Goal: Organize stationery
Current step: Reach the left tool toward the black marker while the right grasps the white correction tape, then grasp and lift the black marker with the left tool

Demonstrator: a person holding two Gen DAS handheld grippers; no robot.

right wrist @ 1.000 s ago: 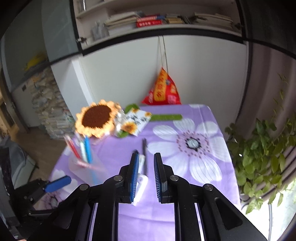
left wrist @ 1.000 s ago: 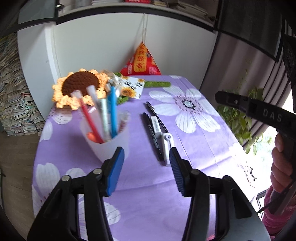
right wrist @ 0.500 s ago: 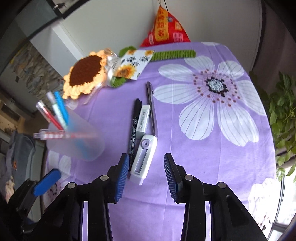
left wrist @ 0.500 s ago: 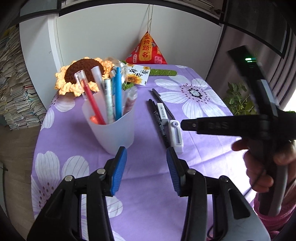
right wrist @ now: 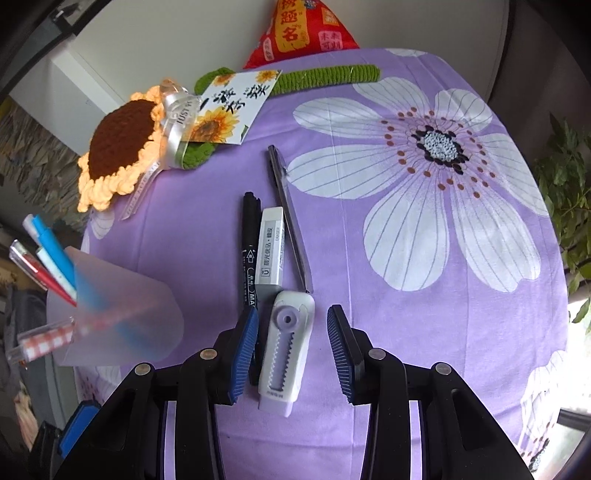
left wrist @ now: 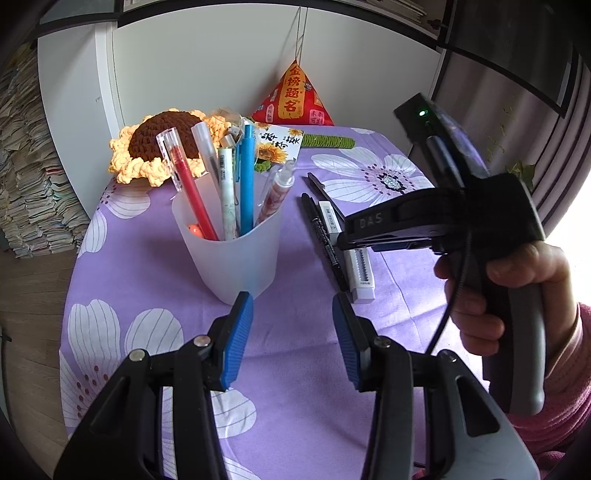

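Note:
A frosted white cup [left wrist: 232,254] holding several pens stands on the purple flowered cloth [right wrist: 369,332]. To its right lie a black marker [right wrist: 250,251], a white eraser [right wrist: 271,247], a dark pen [right wrist: 290,218] and a white-lilac slide eraser [right wrist: 284,350]. My right gripper [right wrist: 291,332] points steeply down with its jaws open on either side of the slide eraser, and the pads do not touch it. The left pad is close to the marker. My left gripper [left wrist: 291,332] is open and empty just in front of the cup's base.
At the back of the table lie a crochet sunflower [right wrist: 122,147], a sunflower card [right wrist: 232,107], a green crochet stem [right wrist: 328,75] and a red pyramid pouch [right wrist: 295,33]. A leafy plant [right wrist: 569,192] stands beyond the right table edge. A hand [left wrist: 498,288] holds the right gripper.
My right gripper has dropped and tipped down over the row of items. Its jaws went from nearly shut to open around the slide eraser. My left gripper has hardly moved.

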